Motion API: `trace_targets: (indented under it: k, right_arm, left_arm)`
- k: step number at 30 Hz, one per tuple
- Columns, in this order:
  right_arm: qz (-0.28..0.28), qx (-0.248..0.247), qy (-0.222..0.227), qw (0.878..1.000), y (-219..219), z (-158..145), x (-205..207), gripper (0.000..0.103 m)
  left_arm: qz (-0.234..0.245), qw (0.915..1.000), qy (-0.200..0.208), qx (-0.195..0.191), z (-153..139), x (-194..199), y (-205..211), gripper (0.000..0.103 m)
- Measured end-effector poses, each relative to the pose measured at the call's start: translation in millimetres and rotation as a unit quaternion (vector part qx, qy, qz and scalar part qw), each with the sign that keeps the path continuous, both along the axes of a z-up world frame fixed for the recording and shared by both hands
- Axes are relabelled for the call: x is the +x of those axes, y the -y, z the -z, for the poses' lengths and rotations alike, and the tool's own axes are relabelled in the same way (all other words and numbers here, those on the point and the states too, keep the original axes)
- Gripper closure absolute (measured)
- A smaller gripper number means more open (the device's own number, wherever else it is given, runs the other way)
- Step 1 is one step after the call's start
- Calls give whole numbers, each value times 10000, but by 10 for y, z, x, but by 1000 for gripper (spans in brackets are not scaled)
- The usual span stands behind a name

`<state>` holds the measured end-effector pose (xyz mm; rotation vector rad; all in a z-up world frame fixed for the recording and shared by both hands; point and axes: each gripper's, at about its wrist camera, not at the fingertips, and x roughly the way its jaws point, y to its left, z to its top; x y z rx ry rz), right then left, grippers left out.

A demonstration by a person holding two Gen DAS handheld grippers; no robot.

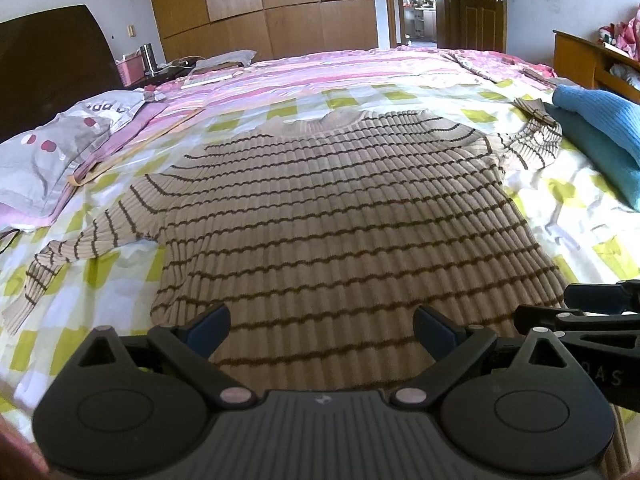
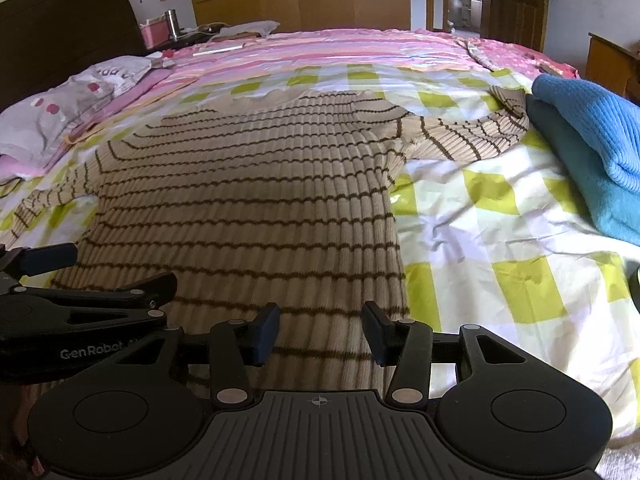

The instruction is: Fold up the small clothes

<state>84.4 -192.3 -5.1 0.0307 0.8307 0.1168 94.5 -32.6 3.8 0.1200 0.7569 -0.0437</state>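
A beige ribbed sweater with thin brown stripes [image 1: 320, 208] [image 2: 248, 200] lies flat on the checked bedsheet [image 2: 500, 220]. Its collar is at the far end and its hem is nearest me. One sleeve spreads out to the left [image 1: 80, 248], the other to the right [image 2: 472, 136]. My left gripper [image 1: 322, 328] hovers over the hem near its middle, jaws wide open, nothing between them. My right gripper [image 2: 323, 334] stands open over the hem's right corner, with the knit below the pads. The two grippers are side by side, each showing in the other's view.
A folded blue knit [image 1: 592, 132] [image 2: 588, 128] lies at the right, touching the sweater's right cuff. A grey pillow [image 1: 52, 152] and a pink striped quilt [image 1: 320, 72] lie to the left and beyond. A dark headboard, a wooden wardrobe and an open door stand behind the bed.
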Motion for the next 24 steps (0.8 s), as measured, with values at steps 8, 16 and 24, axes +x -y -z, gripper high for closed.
trace_targets:
  k: [8, 16, 24]
  right_arm:
    - [74, -26, 35, 10000, 50, 4, 108, 57]
    - [130, -110, -27, 9999, 59, 53, 207, 58]
    - [94, -270, -2, 9996, 7, 38, 268, 58]
  left_arm:
    - [27, 10000, -11, -23, 21, 127, 58, 1]
    - [36, 9998, -92, -159, 95, 232, 60, 1]
    - [-15, 9996, -80, -256, 113, 269, 6, 1]
